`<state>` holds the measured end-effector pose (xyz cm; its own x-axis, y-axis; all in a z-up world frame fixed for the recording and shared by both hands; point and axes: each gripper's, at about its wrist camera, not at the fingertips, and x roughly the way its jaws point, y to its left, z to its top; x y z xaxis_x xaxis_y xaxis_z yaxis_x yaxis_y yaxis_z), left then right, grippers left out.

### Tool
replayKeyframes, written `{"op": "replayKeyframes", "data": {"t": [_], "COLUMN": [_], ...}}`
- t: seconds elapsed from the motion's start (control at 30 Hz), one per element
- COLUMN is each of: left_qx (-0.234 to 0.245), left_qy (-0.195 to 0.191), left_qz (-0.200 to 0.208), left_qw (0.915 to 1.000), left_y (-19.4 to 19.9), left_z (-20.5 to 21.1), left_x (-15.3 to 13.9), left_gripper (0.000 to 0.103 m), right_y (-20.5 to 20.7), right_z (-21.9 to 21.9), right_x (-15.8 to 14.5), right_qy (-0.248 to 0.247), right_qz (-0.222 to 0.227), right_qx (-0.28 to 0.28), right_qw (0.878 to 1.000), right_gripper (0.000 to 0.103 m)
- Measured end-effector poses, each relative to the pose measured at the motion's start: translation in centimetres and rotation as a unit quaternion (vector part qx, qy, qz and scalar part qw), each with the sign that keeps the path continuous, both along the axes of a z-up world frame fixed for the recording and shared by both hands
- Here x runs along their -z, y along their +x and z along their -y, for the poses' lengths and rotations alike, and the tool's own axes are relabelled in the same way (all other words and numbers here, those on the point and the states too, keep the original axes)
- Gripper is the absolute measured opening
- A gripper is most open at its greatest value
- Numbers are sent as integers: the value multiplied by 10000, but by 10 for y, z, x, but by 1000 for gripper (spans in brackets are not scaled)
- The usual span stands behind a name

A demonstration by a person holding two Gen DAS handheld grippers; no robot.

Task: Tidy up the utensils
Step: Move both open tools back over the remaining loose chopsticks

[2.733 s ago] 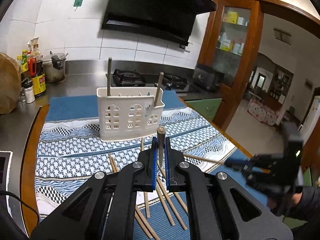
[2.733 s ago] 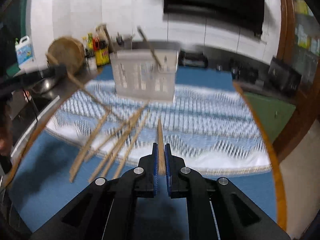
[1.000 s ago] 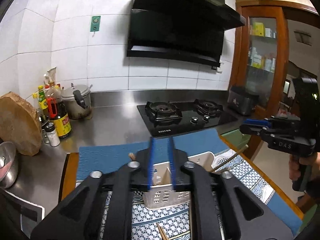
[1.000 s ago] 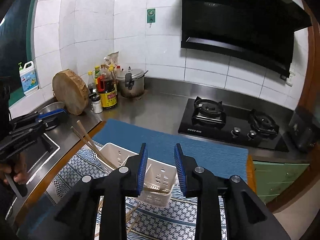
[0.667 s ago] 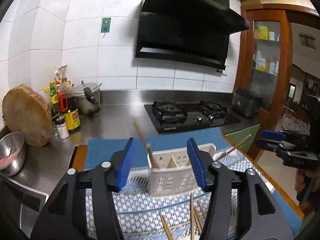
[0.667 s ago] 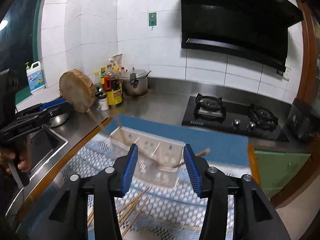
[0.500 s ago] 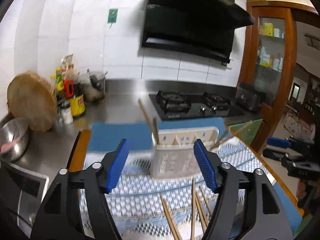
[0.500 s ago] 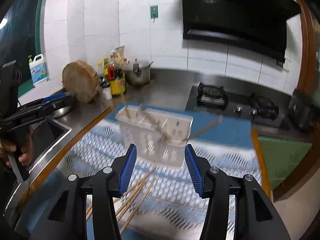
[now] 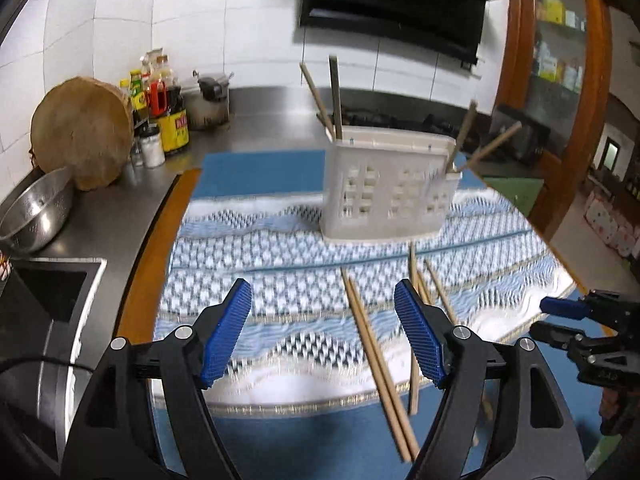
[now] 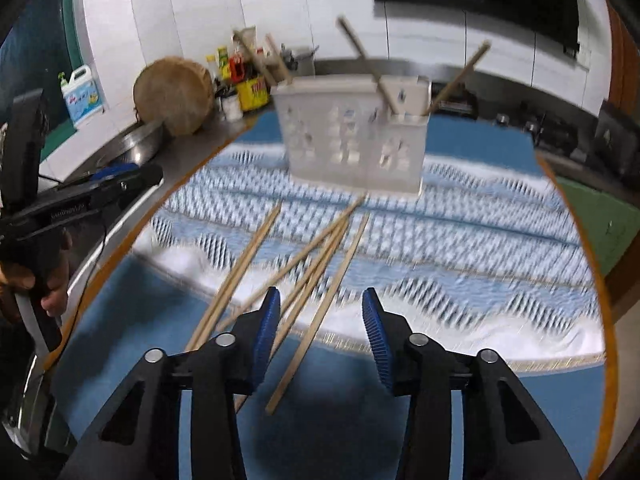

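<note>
A white slotted utensil holder (image 9: 388,192) stands on a blue patterned cloth (image 9: 260,248) and has several wooden chopsticks sticking out of it; it also shows in the right wrist view (image 10: 354,136). Several loose chopsticks (image 9: 376,352) lie on the cloth in front of the holder, also seen in the right wrist view (image 10: 316,272). My left gripper (image 9: 322,336) is open and empty above the cloth's near edge. My right gripper (image 10: 320,336) is open and empty just above the loose chopsticks. The right gripper shows at the left wrist view's right edge (image 9: 580,328).
A round wooden board (image 9: 82,132), sauce bottles (image 9: 168,116), a pot (image 9: 210,98) and a steel bowl (image 9: 34,212) stand at the back left. A sink (image 9: 40,300) lies left of the cloth. A gas hob (image 9: 400,118) sits behind the holder.
Both grippers held a chopstick earlier, let them go into the holder and opened. Since then both have dropped lower towards the loose chopsticks on the cloth.
</note>
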<state>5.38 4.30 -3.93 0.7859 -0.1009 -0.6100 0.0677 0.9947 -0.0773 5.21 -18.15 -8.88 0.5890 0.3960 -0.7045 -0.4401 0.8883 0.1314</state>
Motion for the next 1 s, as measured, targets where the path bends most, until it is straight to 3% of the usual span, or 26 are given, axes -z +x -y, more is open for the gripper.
{"op": "replayKeyframes", "data": {"t": [0.27,0.5,1.0], "left_qx": [25,109,746], "left_qy": [-75,-118,35], "left_qz": [-352,-481,-532], "left_qw": [9993,9987,9958], "left_y": [-13,-15,-6], "left_z": [5,12,49], "left_x": [27,39,50], "left_gripper": [74,74,68], "right_y": [-18,-19,-11], "right_z": [-10,-17,-26], "right_x": [46,62,71], "right_qy": [59,221,-111], "right_qz": [-651,-939,-964], "right_qx": [-34,104,474], "right_qw": [9979,9953,9942], "right_gripper": [29,19,9]}}
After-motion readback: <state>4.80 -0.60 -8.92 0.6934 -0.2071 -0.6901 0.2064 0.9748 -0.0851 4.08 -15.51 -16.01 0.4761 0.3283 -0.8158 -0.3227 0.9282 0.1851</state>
